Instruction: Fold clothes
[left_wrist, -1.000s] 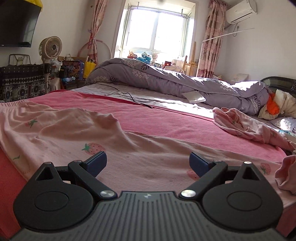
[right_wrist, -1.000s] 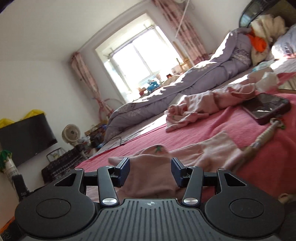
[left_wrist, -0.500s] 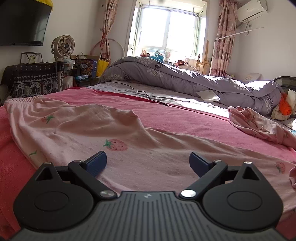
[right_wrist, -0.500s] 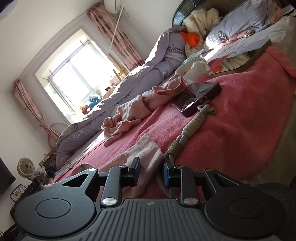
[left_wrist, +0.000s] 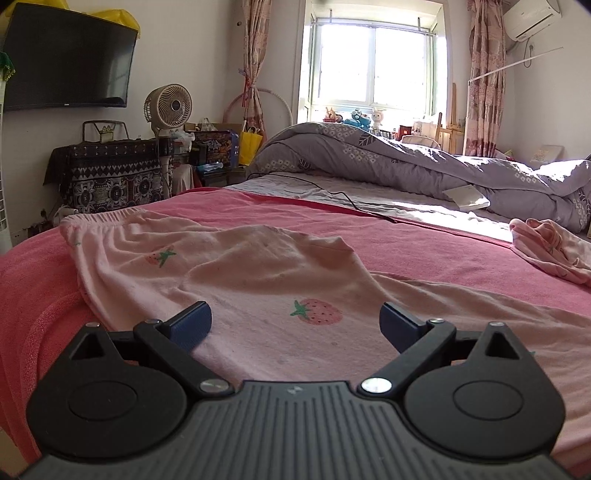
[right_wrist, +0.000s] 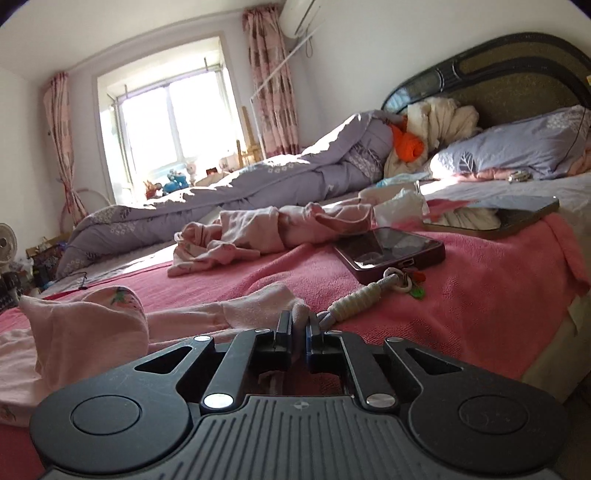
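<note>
Pale pink pants with strawberry prints (left_wrist: 240, 273) lie spread on the pink blanket (left_wrist: 424, 251), waistband at the far left. My left gripper (left_wrist: 295, 319) hovers low over the middle of the pants, open, with nothing between its fingers. In the right wrist view, a pant leg end (right_wrist: 255, 310) lies bunched in front of my right gripper (right_wrist: 299, 328). Its jaws are closing and a fold of that pink cloth is pinched between the pads. Another part of the pants (right_wrist: 85, 325) stands up in a hump at the left.
A second crumpled pink garment (right_wrist: 258, 232) lies further up the bed. A phone (right_wrist: 391, 251) with a rope strap (right_wrist: 354, 302) rests just right of the held hem, a flat tablet (right_wrist: 509, 214) beyond it. A grey quilt (left_wrist: 406, 162) fills the far side.
The right jaws have come together on the pant leg end, and that gripper has rolled back to level. The left gripper has swung left, bringing the waistband into view.
</note>
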